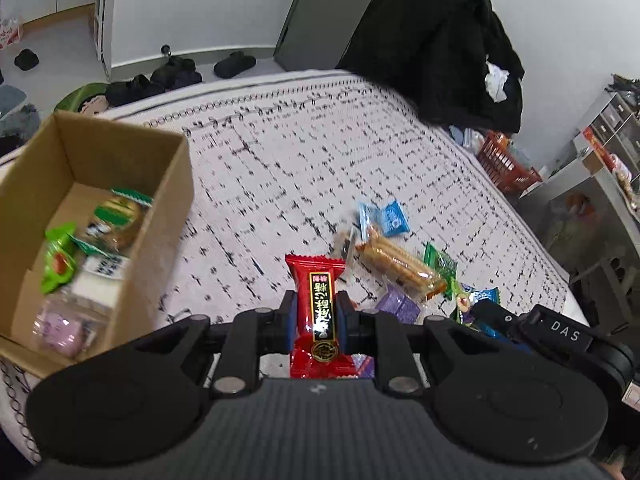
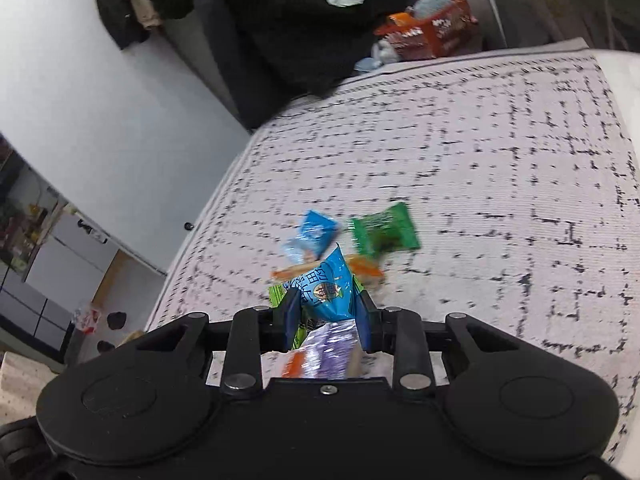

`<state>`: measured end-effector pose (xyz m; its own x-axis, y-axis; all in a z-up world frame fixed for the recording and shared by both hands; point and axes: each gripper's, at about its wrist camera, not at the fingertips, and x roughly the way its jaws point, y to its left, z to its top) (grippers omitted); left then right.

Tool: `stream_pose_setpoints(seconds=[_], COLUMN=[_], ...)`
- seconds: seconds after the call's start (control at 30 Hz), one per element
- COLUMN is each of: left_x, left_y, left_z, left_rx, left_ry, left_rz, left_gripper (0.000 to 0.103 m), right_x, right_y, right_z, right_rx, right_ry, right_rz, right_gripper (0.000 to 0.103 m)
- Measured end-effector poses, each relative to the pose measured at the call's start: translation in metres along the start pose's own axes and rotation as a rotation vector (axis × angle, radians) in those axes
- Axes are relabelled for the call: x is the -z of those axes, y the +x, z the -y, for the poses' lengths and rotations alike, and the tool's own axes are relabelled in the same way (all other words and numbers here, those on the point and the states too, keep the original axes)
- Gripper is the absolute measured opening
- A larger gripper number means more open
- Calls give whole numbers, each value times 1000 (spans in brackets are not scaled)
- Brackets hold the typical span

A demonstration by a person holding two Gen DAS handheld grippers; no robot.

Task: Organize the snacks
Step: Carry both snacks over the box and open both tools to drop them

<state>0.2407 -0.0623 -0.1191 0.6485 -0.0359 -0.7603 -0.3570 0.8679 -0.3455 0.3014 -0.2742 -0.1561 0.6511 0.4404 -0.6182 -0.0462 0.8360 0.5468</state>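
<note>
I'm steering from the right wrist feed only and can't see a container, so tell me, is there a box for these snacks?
Observer: Yes, the left wrist view shows an open cardboard box on the patterned cloth, left of the loose snacks.
Operator: Anything in it?
Observer: Several packets, among them a green one.
Operator: What is the left hand-held gripper doing?
Observer: The left hand-held gripper is shut on a red packet, held upright.
Operator: Does that view show my gripper?
Observer: Yes, the right hand-held gripper is there at the lower right edge, near the snack pile; in your own feed it is shut on a blue packet.
</note>
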Motion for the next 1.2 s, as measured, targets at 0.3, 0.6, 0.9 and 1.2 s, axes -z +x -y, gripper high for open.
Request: stream_pose_setpoints(seconds=[0.3, 0.6, 0.9, 1.2], left_x=[-9, -7, -18, -24], left_y=[-28, -38, -48, -45], left_z=[-23, -61, -100, -132], left_rx=[25, 70, 106, 101], left_ry=[48, 13, -123, -203], left_rz=[50, 89, 123, 96], left_gripper=[19, 19, 19, 19], right_x=[19, 39, 60, 83], right_y=[-13, -25, -29, -27], right_z=[-45, -76, -110, -140], right_rx=[-43, -20, -29, -48], right_ry=[-67, -129, -165, -165], right_rz=[2, -3, 2, 27], right_gripper=[29, 29, 29, 29])
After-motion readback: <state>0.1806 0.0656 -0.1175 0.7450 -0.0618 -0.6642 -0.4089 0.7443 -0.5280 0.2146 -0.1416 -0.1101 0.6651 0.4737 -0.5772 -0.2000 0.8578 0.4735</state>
